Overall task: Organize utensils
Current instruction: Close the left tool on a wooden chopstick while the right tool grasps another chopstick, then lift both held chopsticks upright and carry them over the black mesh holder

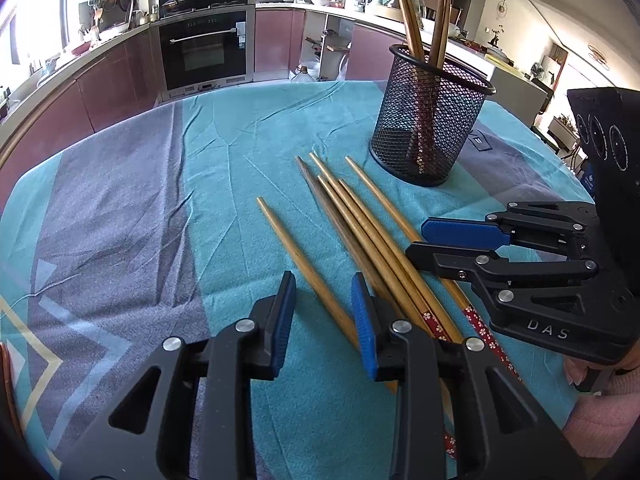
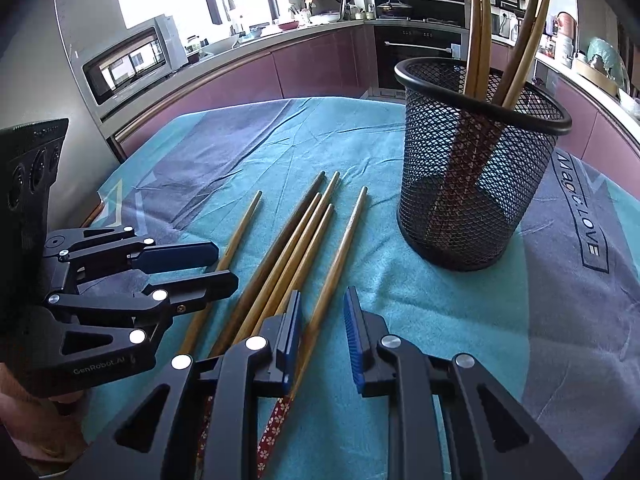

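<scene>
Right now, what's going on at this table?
A person holds two grippers over loose chopsticks lying on the teal cloth. Four more already stand in the black mesh holder. The left gripper and right gripper are both open and empty, low beside the pile; six chopsticks remain to collect.

The table is covered by a teal and grey-purple cloth (image 1: 224,128), creased and printed with pale lines and lettering. Six loose wooden chopsticks (image 1: 360,224) are laid on it side by side, and a black mesh holder (image 1: 430,120) is stood upright just beyond their tips.
</scene>
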`<state>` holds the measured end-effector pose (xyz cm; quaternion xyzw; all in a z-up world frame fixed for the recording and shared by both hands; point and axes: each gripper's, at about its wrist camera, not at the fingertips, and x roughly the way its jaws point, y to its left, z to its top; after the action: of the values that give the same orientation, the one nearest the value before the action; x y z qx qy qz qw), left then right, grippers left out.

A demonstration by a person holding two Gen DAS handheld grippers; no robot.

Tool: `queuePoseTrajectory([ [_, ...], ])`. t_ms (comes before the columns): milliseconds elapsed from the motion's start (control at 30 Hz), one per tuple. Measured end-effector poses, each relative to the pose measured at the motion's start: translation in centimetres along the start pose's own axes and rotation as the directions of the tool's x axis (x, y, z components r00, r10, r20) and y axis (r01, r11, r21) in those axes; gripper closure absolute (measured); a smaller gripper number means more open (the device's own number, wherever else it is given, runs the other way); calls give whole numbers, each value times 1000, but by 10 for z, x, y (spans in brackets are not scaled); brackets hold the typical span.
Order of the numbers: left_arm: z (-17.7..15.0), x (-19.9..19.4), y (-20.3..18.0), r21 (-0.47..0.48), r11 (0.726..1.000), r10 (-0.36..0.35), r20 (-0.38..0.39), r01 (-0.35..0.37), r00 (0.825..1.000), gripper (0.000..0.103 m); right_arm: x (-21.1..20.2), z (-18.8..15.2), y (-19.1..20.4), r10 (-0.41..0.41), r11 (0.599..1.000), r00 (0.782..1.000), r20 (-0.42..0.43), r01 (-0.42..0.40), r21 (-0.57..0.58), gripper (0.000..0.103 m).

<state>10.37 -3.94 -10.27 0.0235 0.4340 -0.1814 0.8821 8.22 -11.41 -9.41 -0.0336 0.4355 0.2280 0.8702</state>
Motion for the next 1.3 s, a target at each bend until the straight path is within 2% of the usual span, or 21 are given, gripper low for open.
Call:
queuePoseTrajectory([
  [500, 0, 2, -2, 2, 1000, 13, 4, -13, 1000, 74, 4, 5, -2, 4, 1000, 1000, 4, -4, 13, 84],
  [1033, 3, 2, 7, -64, 998, 22, 0, -22, 1000, 95, 1, 3, -14, 40, 996, 999, 7, -41, 73, 98],
  [1300, 4, -3, 9, -87, 996, 20, 10, -19, 1000, 96, -11, 3, -17, 60, 995, 998, 33, -63, 81, 98],
])
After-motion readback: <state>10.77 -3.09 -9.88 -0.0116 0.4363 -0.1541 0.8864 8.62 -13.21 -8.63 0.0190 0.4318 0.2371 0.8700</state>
